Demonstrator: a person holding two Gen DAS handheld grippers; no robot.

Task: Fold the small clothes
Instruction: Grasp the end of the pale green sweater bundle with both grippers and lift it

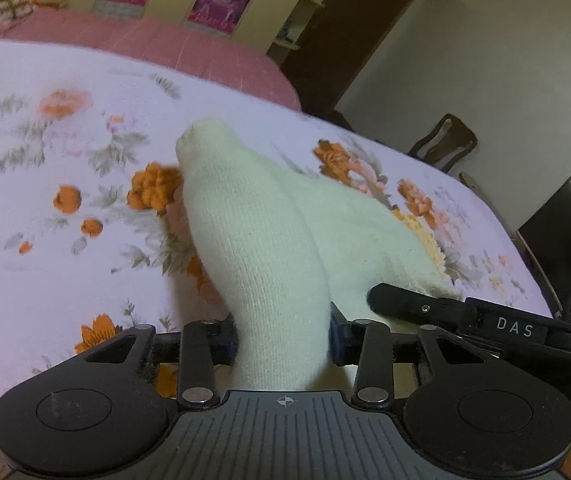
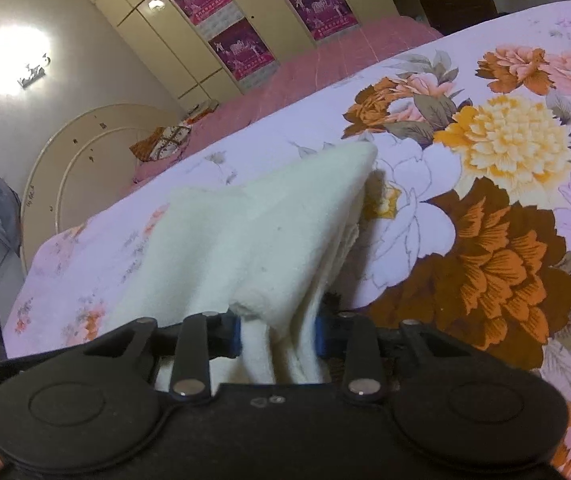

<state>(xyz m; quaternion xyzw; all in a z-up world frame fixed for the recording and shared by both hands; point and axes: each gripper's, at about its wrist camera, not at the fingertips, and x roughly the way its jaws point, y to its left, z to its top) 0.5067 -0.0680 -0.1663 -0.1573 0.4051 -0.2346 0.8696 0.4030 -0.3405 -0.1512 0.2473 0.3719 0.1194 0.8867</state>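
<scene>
one cream knitted garment (image 1: 269, 240), a sock by its look, is lifted over the floral bedspread (image 1: 65, 200), bunched in two folds. two claws grip it: the left gripper (image 1: 283, 340) is clenched narrow on one end, and the right gripper (image 2: 277, 338) is pinched on the other. three pink posters (image 2: 241, 48) hang on the wardrobe (image 2: 157, 28) beyond.
</scene>
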